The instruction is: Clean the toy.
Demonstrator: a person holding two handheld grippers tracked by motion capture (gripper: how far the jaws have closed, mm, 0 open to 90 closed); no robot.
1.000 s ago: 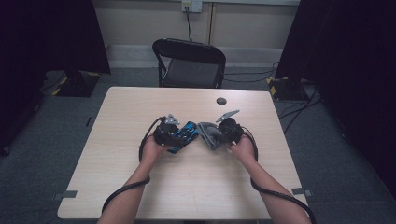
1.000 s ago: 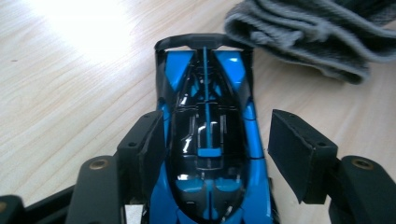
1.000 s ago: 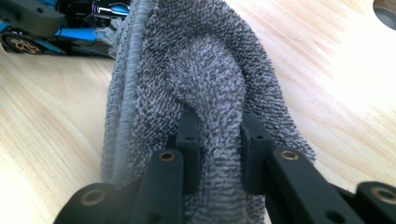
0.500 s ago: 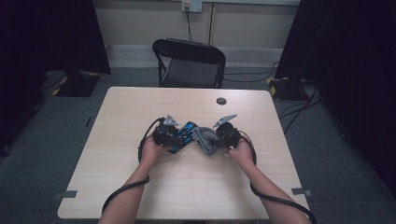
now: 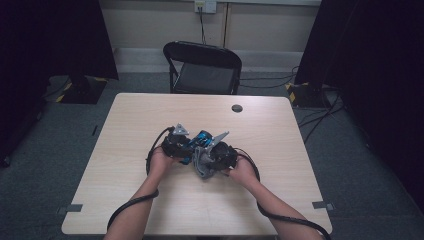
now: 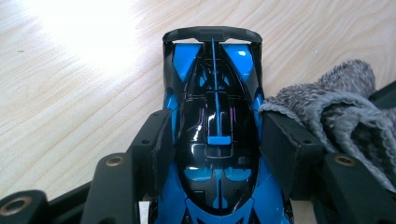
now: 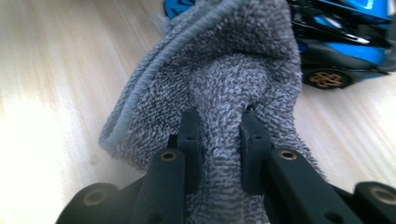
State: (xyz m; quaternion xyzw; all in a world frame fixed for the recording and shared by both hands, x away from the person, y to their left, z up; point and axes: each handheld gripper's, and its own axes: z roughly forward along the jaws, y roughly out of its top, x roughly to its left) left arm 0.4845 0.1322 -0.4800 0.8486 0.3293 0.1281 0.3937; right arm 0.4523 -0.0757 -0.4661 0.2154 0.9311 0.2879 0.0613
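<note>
A blue and black toy car lies on the table between the jaws of my left gripper. Those jaws have just been closing, and the pads now press on the car's sides. My right gripper is shut on a bunched grey cloth, and the cloth touches the car at its side. In the high view both grippers meet at the table's middle, with the left gripper on the car and the right gripper beside it with the cloth.
The wooden table has a small black round thing near its far edge. A black folding chair stands behind the table. Cables trail from both grippers over the front edge.
My right gripper has moved left with the grey cloth, up against the car. The left gripper has stayed in place.
</note>
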